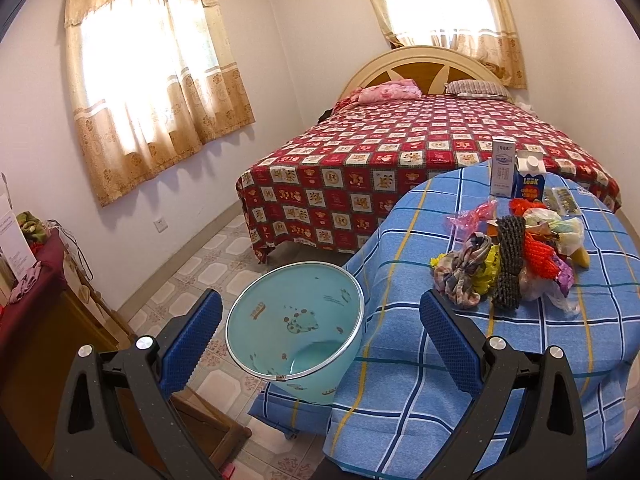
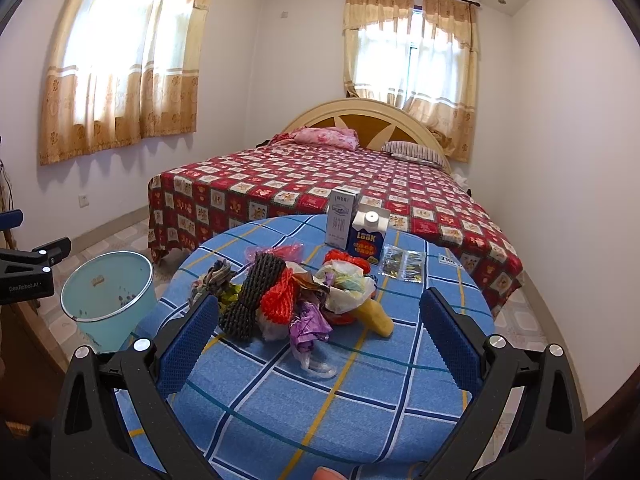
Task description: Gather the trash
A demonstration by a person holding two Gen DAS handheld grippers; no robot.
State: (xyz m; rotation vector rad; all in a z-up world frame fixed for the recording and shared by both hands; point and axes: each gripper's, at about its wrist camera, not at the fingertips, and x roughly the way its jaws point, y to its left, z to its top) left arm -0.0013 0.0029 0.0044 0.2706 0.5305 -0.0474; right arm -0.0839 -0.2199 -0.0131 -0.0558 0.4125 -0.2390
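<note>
A heap of trash (image 2: 296, 296) lies on the round table with a blue checked cloth (image 2: 320, 392): black and red foam nets, crumpled plastic bags, a yellow piece. It also shows in the left wrist view (image 1: 516, 264). A light blue waste bin (image 1: 296, 332) stands on the floor left of the table, also in the right wrist view (image 2: 108, 296). My left gripper (image 1: 320, 312) is open, above the bin and table edge. My right gripper (image 2: 318, 308) is open, just short of the heap. Both are empty.
Two cartons (image 2: 354, 226) and small packets (image 2: 402, 266) stand behind the heap. A bed with a red patterned cover (image 2: 320, 184) is beyond the table. A wooden cabinet (image 1: 44, 320) is at the left. The left gripper shows at the left edge of the right wrist view (image 2: 32, 264).
</note>
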